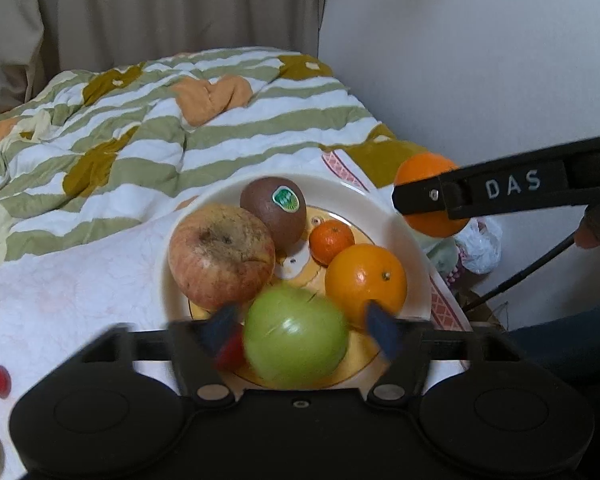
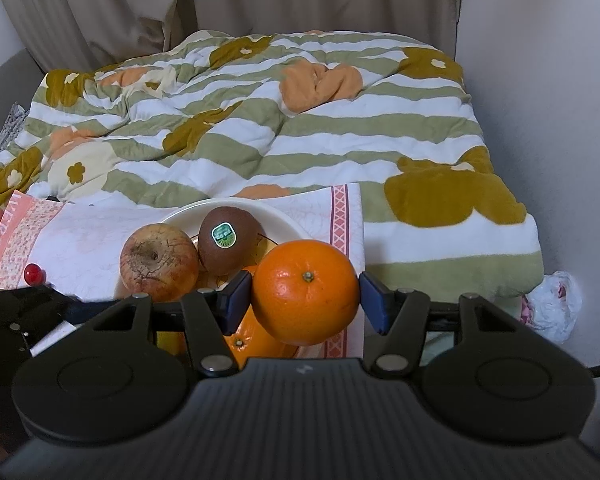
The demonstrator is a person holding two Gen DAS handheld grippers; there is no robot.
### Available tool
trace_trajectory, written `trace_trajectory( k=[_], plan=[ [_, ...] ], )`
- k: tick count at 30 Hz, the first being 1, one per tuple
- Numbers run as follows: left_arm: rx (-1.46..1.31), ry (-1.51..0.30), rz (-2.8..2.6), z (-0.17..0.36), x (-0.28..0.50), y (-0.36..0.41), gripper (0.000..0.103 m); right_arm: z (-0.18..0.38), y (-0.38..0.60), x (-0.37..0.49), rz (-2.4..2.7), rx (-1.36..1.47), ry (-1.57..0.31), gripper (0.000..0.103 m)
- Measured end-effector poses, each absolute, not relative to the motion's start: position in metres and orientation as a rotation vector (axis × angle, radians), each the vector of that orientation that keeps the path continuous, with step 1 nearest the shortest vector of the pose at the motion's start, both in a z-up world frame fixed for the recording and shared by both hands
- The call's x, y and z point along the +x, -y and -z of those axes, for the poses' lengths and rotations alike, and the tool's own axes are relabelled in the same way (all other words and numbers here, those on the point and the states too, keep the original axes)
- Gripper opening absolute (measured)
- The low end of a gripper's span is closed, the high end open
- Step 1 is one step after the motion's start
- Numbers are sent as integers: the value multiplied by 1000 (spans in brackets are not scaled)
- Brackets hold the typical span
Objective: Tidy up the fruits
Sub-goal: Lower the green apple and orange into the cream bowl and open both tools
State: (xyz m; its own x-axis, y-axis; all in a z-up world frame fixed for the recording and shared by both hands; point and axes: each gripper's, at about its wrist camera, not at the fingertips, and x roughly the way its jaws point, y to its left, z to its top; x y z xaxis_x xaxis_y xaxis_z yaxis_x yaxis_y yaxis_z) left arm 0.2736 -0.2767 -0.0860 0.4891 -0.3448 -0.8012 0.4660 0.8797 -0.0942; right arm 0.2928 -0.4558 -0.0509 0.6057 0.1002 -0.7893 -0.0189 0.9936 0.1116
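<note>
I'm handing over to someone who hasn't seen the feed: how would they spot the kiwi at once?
Find the cream plate on the pale cloth at the near edge of the striped quilt. The kiwi sits at the plate's far side, touching the wrinkled red apple. It is the only brown, fuzzy fruit, and it alone carries a green sticker.
</note>
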Motion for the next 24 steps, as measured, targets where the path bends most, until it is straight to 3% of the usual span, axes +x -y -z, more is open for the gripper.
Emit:
trace_trajectory(
  k=[24],
  plan=[
    [144,-869,356,54,255,235,97,85,441,329,-147,26,-891,74]
  ],
)
